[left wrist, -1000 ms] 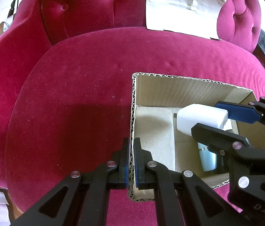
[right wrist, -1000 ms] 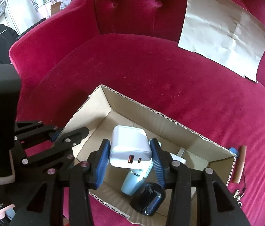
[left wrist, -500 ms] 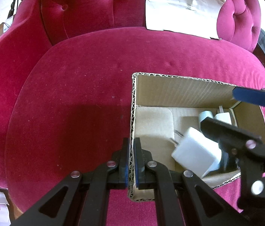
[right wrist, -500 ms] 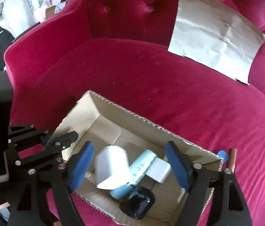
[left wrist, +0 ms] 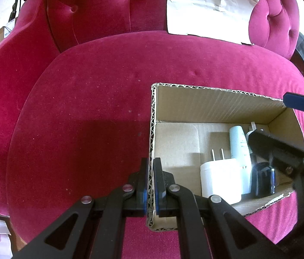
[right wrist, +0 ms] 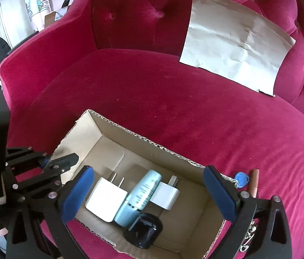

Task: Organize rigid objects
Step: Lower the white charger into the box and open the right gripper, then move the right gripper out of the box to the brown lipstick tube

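A cardboard box [left wrist: 218, 105] [right wrist: 143, 139] lies open on the red velvet sofa. My left gripper [left wrist: 150, 182] is shut on the box's left wall. In the box lie a large white charger [left wrist: 219, 179] [right wrist: 106, 198], a light blue tube [left wrist: 239, 149] [right wrist: 143, 192], a smaller white plug [right wrist: 166, 194] and a black glossy case [left wrist: 262, 179] [right wrist: 143, 229]. My right gripper [right wrist: 148, 191] is open and empty above the box; its fingers straddle the items.
A creased sheet of paper [right wrist: 236, 41] [left wrist: 208, 10] leans on the sofa back. A blue key fob [right wrist: 241, 180], a brown stick [right wrist: 254, 182] and a chain [right wrist: 249, 235] lie on the seat right of the box.
My right gripper opened and let go of the large white charger, which dropped into the box and now lies flat beside the blue tube. The gripper lifted back. My left gripper has not moved.
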Motion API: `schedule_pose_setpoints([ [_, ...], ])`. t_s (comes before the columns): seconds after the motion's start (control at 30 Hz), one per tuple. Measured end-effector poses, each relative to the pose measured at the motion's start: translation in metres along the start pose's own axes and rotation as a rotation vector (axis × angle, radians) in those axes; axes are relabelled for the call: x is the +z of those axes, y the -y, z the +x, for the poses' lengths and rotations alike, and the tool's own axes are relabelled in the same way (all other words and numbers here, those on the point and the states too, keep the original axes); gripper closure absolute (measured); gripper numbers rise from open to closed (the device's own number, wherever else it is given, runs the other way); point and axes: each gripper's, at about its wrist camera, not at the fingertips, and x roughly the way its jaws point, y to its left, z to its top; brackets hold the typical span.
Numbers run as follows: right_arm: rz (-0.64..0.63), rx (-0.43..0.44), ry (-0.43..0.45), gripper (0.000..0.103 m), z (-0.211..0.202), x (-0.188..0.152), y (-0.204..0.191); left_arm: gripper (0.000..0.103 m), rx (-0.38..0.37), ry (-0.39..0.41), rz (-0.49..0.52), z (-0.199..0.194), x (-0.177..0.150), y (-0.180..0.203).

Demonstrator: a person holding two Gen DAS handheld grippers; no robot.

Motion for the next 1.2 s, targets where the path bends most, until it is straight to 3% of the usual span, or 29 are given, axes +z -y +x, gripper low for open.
schedule_pose_setpoints([
  [0.37, 0.043, -0.076, 0.057, 0.000, -0.017, 0.005, 0.029, 0.099, 0.002, 0.001, 0.000, 0.002, -0.001, 0.002],
  [0.8, 0.173, -0.218, 0.093, 0.000, -0.035, -0.001, 0.102, 0.099, 0.002, 0.002, 0.005, 0.001, -0.002, -0.001],
  [1.2, 0.280, -0.315, 0.056, 0.000, -0.033, -0.022, 0.161, 0.099, 0.003, 0.002, 0.005, 0.001, -0.002, -0.002],
])
